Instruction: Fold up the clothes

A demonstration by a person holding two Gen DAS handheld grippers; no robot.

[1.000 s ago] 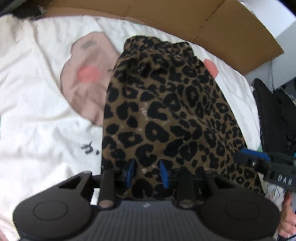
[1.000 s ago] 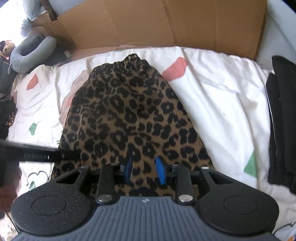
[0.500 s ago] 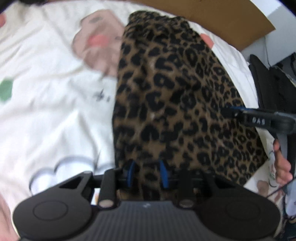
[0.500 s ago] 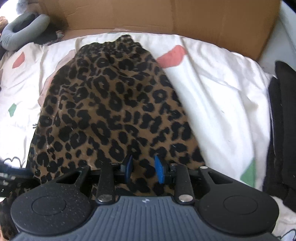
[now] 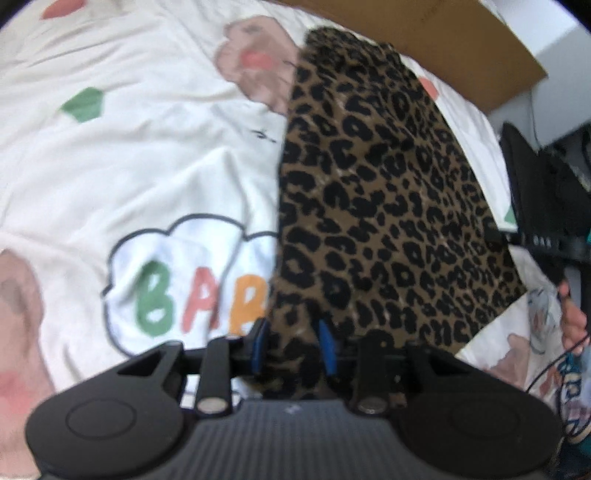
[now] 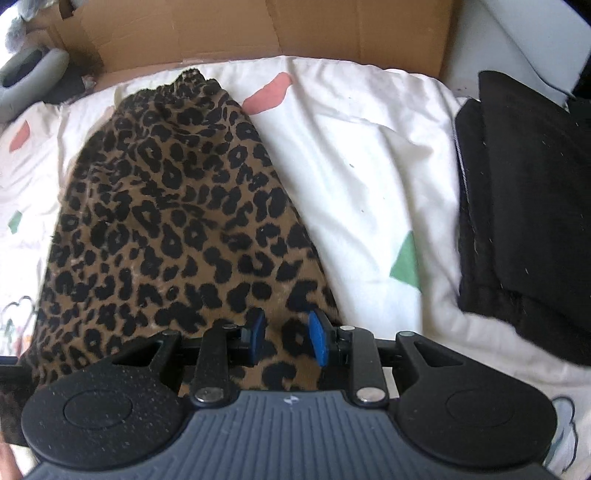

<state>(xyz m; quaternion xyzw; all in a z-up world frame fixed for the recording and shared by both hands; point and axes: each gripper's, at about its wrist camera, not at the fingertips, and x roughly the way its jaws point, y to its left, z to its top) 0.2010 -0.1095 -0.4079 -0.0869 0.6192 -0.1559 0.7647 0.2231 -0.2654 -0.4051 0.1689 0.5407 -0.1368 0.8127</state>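
Both grippers hold the near hem of the leopard skirt (image 6: 177,221). The left gripper (image 5: 291,345) and right gripper (image 6: 284,339) each have jaws clamped on its fabric. It lies stretched across the bed sheet (image 6: 369,166).

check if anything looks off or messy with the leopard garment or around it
Nothing stands out. The leopard garment lies fairly smooth on the printed sheet, near corners held in the left gripper and right gripper. The black clothes sit stacked beside it.

Matt leopard-print cloth (image 6: 177,221), cardboard (image 6: 258,33)
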